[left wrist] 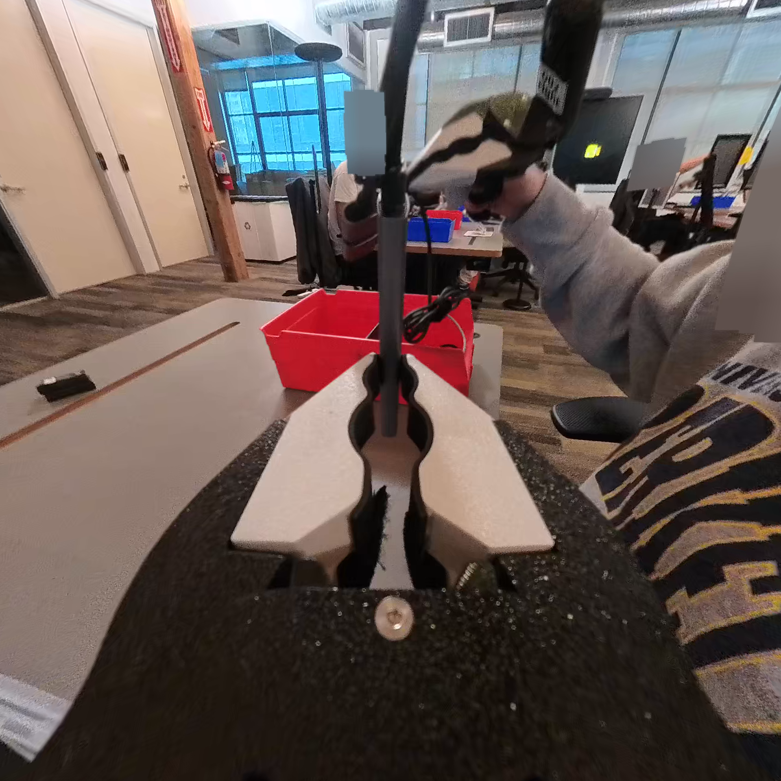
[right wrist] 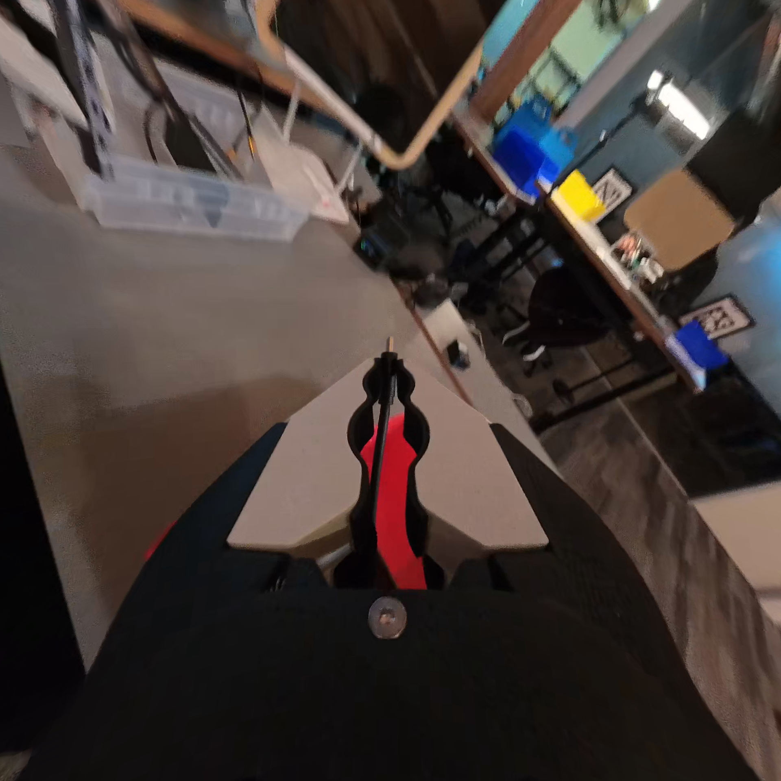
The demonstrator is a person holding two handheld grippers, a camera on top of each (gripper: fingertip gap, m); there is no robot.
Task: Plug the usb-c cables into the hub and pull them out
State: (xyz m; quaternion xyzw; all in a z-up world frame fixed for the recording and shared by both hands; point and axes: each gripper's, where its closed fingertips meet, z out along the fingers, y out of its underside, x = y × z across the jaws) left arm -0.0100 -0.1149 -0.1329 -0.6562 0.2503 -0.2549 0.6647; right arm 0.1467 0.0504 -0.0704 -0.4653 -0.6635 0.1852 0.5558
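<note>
My left gripper [left wrist: 391, 361] is shut on a slim dark grey hub [left wrist: 389, 296] and holds it upright above the table. A thick black lead [left wrist: 397, 105] runs up from the hub's top end. My right gripper [right wrist: 391, 364] is shut on a thin black usb-c cable [right wrist: 380, 443]. Its metal plug tip [right wrist: 391, 343] sticks out past the fingertips into free air. In the left wrist view the right gripper [left wrist: 367, 198] is blurred, held by a hand in a grey sleeve, with its tips close to the hub's top end. The hub does not show in the right wrist view.
A red bin [left wrist: 329, 338] holding a coiled black cable [left wrist: 431, 312] stands on the grey table [left wrist: 126, 443] behind the hub. A small black object [left wrist: 65, 385] lies at the far left. A clear plastic organiser [right wrist: 190, 207] sits on the table ahead of the right gripper. The tips of one gripper are about 25 cm away from the tips of the other.
</note>
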